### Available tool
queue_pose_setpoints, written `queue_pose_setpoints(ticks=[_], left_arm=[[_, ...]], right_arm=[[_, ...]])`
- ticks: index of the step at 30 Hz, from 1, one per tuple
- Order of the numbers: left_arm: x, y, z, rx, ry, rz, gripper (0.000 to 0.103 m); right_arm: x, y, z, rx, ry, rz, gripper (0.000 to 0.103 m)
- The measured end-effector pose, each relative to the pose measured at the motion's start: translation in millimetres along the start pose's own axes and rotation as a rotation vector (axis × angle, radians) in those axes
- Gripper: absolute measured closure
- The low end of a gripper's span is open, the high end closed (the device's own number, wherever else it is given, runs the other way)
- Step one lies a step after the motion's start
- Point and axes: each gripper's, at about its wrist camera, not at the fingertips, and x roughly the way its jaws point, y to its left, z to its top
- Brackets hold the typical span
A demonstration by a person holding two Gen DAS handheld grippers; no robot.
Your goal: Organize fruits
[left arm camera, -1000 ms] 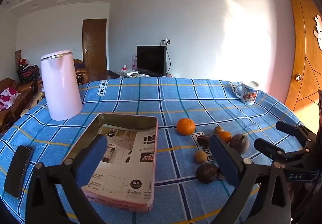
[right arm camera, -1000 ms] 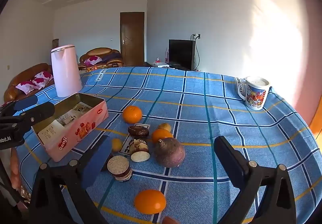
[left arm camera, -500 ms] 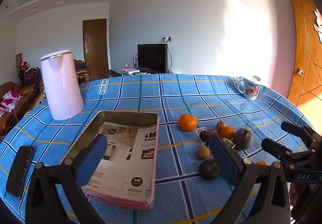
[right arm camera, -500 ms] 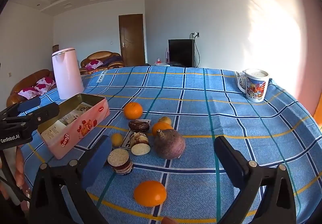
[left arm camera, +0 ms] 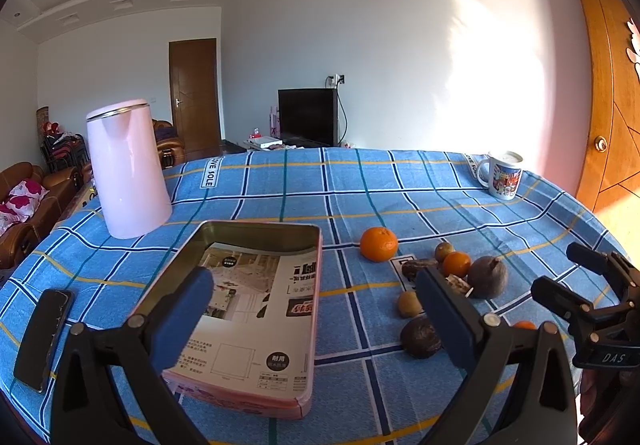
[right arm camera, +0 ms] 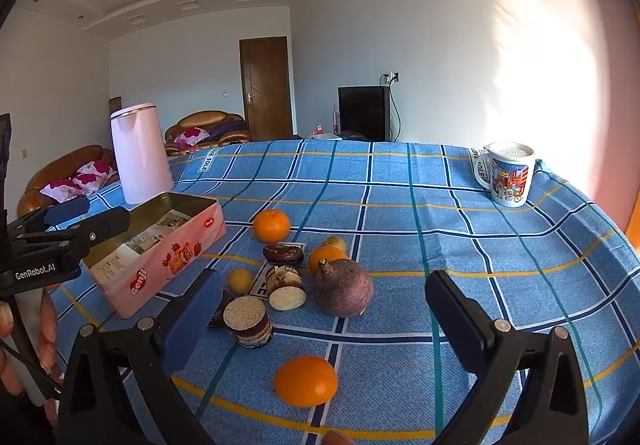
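An open pink tin box (left arm camera: pixel 248 309) (right arm camera: pixel 160 249), lined with printed paper, lies on the blue checked tablecloth. To its right is a cluster of fruit: an orange (left arm camera: pixel 378 243) (right arm camera: pixel 271 225), a small orange (right arm camera: pixel 326 257), a dark purple round fruit (right arm camera: pixel 343 292) (left arm camera: pixel 487 277), cut dark fruit pieces (right arm camera: pixel 248 319), a small yellow fruit (right arm camera: pixel 239 280) and a near orange (right arm camera: pixel 306 381). My left gripper (left arm camera: pixel 316 309) is open above the box's near end. My right gripper (right arm camera: pixel 324 309) is open just short of the fruit cluster.
A pink kettle (left arm camera: pixel 126 169) stands at the back left. A printed mug (right arm camera: pixel 509 173) stands at the far right. A black phone (left arm camera: pixel 44 337) lies at the left table edge. The right gripper shows in the left wrist view (left arm camera: pixel 592 301).
Both grippers have pulled back and risen slightly, so more of the table and the near orange show. Both stay open. Nothing on the table moved.
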Motion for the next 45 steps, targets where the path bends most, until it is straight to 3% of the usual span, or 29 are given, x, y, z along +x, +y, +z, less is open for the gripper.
queue_pose_setpoints(ticks=[45], left_arm=[[2.0,-1.6,-4.6,0.012,0.003,-0.005,0.0]], right_arm=[[-1.2,7.5,-6.0,-0.011,-0.002,0.016,0.001]])
